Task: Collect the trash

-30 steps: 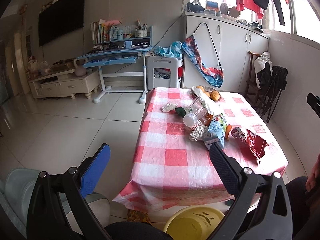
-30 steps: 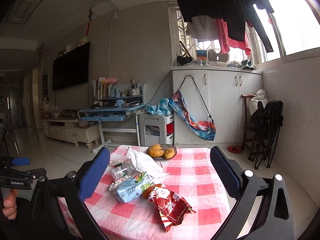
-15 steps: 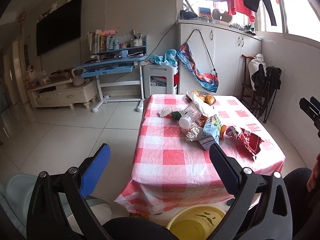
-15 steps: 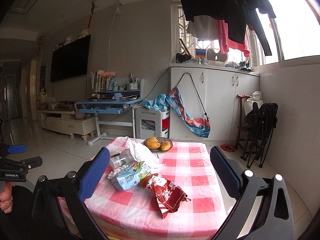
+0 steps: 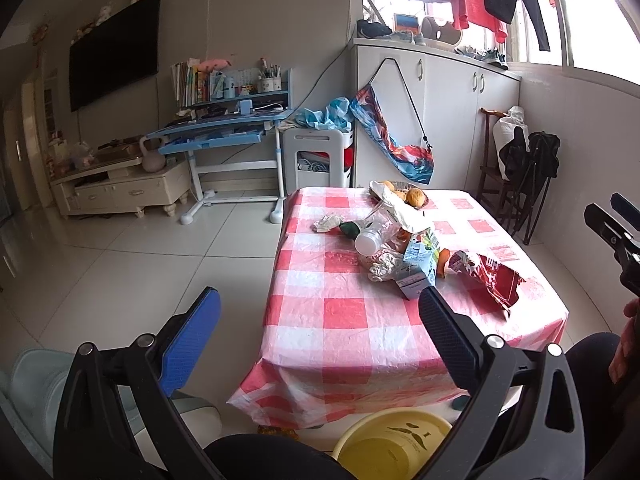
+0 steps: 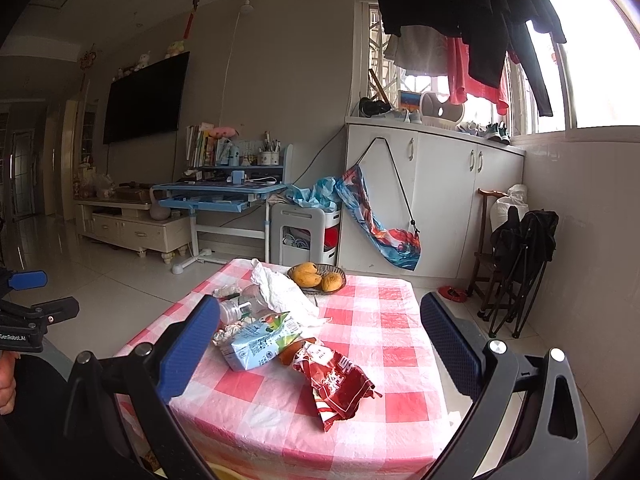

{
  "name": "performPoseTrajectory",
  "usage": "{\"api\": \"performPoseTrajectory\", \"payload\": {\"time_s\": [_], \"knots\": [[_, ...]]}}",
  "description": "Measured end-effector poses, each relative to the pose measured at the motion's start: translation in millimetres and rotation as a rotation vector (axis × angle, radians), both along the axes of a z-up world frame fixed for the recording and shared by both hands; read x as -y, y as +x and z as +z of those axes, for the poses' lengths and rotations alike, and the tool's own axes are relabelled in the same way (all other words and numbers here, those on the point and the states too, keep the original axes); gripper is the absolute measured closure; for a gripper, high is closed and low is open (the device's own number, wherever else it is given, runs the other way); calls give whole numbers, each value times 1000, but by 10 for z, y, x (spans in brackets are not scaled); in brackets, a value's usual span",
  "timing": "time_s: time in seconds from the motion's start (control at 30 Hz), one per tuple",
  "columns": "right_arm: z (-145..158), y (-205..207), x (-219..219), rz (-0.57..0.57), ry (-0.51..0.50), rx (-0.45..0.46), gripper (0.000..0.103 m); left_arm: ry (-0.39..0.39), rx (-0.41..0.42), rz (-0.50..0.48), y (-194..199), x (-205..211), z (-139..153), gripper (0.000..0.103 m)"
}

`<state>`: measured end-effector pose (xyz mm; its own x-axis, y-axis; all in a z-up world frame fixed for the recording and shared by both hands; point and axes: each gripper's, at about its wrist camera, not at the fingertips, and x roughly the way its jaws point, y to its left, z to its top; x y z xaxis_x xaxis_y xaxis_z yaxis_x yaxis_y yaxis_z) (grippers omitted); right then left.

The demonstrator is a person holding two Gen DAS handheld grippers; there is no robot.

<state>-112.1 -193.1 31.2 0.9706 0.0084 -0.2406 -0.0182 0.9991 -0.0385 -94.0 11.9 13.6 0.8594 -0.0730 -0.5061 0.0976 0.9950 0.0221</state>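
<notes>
Both grippers, left gripper (image 5: 320, 312) and right gripper (image 6: 320, 316), fingers spread wide, holding nothing; red snack bag (image 6: 334, 382) nearest on checked table (image 6: 400, 420).

Daylight enters through the window (image 6: 596, 80) at upper right, which is overexposed to white in both views. The hanging clothes (image 6: 472, 8) appear as backlit dark shapes. The left side of the room is dimmer. The floor (image 5: 132, 248) shows soft glare. Fisheye distortion bends walls near the edges, and corners are vignetted black. Focus is sharp overall.
</notes>
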Motion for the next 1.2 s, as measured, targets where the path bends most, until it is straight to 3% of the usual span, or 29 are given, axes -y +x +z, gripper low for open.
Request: {"api": "performPoseTrajectory", "payload": {"time_s": [1.2], "knots": [[79,31,64,12,-9,-35,7,-3,-1,0,-1,-4,-6,8]]}}
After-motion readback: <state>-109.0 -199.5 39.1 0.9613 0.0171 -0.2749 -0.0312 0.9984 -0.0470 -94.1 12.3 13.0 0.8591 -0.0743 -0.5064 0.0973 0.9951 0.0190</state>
